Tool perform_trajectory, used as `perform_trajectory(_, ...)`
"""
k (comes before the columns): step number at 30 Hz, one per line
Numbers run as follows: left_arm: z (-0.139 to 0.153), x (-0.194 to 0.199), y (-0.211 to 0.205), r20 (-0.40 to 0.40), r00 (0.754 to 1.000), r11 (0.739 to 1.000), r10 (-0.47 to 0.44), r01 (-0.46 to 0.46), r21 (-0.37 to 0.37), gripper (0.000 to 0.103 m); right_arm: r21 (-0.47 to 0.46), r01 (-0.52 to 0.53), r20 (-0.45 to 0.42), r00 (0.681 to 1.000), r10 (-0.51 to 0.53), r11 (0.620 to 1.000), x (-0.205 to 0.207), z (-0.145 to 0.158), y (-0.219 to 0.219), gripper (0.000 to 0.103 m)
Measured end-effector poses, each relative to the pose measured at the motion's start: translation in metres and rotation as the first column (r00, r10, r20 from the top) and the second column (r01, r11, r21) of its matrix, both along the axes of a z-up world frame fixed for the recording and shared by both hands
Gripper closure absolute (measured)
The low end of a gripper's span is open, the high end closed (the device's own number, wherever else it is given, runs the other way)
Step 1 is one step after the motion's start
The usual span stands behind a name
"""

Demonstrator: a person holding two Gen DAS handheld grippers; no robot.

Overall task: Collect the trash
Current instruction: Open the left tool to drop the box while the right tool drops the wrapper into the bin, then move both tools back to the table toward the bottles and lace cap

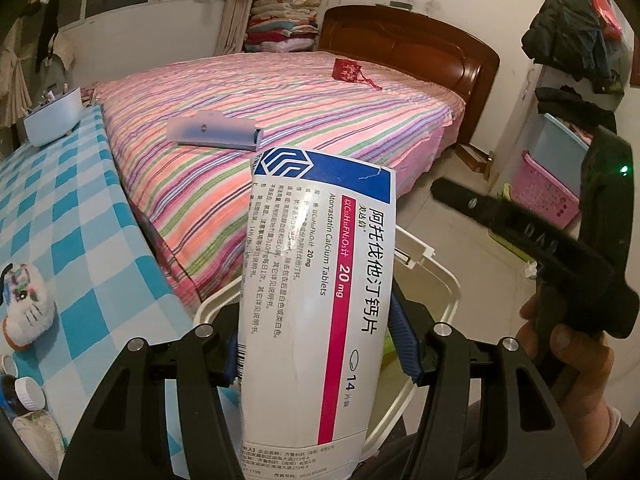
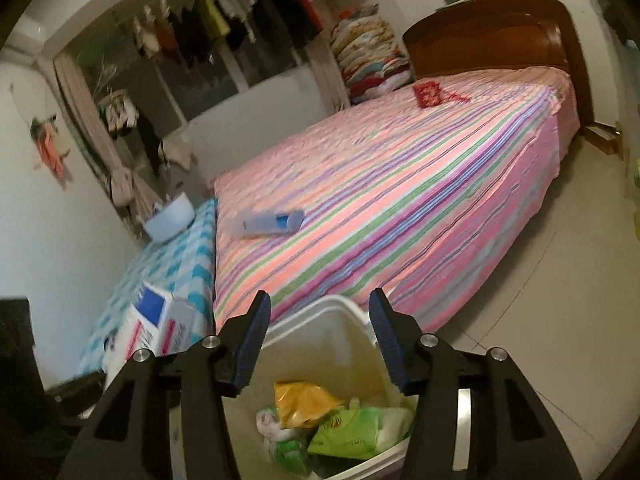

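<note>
A bedroom, seen from two wrist cameras. The left claw was clenched on an atorvastatin tablet box — white card with a blue corner and a magenta stripe — held upright above a white trash bin that stood on the floor beside the bed. In the right wrist view the same box appeared at the left edge, near the bin's rim but not yet inside it.

The right claw was released, its blue pads wide apart with nothing between them, hanging directly over the open bin. Inside lay trash already gathered: a yellow wrapper, a green packet and a crumpled white plastic bag.

So the work looked partly done — several pieces binned, and the tablet box one drop away. At least one likely item remained: a flattened pale blue carton lying on the striped bedspread, well apart from the bin. A small red pouch sat near the headboard; whether it counted as trash could not be told. A checked blue cloth beside the bed carried a plush toy and a pale blue bowl.
</note>
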State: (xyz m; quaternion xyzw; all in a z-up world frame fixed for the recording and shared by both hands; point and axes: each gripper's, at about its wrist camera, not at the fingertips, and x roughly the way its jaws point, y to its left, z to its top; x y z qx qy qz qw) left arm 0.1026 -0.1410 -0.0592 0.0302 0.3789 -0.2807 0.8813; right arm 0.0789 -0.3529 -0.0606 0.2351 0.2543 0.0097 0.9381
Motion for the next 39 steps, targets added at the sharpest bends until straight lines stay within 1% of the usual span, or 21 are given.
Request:
perform_trajectory(6,-0.007,-0.001,-0.012,-0.006,1.0,1.0,-0.021,0.021,0.022,0.042,0.029,0.067,0.058,0.996,-0.068,0.997,-0.011,0.007,-0.013,0.053)
perform_trajectory(10,-0.008,-0.001,-0.014,-0.003,1.0,0.999,-0.024,0.024,0.031,0.036,0.034,0.081,0.078,0.993,-0.083,0.996,-0.013,0.01,-0.016,0.053)
perform_trajectory(13,-0.005,-0.003,-0.012,0.018,1.0,0.999,0.0,-0.001,0.032,0.021,0.031,0.08,0.081,0.993,-0.082,0.996,-0.013,0.01,-0.017,0.053)
perform_trajectory(17,0.001,-0.006,-0.008,0.052,0.998,0.999,0.019,-0.021,0.031,0.014,0.029,0.079,0.089,0.993,-0.081,0.996,-0.013,0.013,-0.016,0.053)
perform_trajectory(20,0.007,-0.009,-0.005,0.083,0.996,0.998,0.035,-0.04,0.057,0.014,0.024,0.075,0.101,0.992,-0.077,0.997,-0.013,0.016,-0.012,0.053)
perform_trajectory(23,0.01,-0.01,-0.001,0.088,0.995,0.997,0.041,-0.047,0.067,0.014,0.02,0.062,0.106,0.992,-0.064,0.998,-0.012,0.017,-0.007,0.053)
perform_trajectory(30,0.018,-0.01,0.019,0.105,0.99,0.993,0.089,-0.097,0.067,0.014,0.015,0.009,0.118,0.993,-0.011,1.0,-0.003,0.02,0.016,0.053)
perform_trajectory(36,0.025,-0.005,0.06,0.092,0.981,0.984,0.168,-0.172,0.039,0.014,0.013,-0.073,0.111,0.991,0.071,0.997,0.012,0.023,0.05,0.053)
perform_trajectory(39,0.028,-0.001,0.091,0.084,0.97,0.973,0.227,-0.229,0.015,0.014,0.003,-0.123,0.108,0.987,0.122,0.992,0.02,0.023,0.073,0.053)
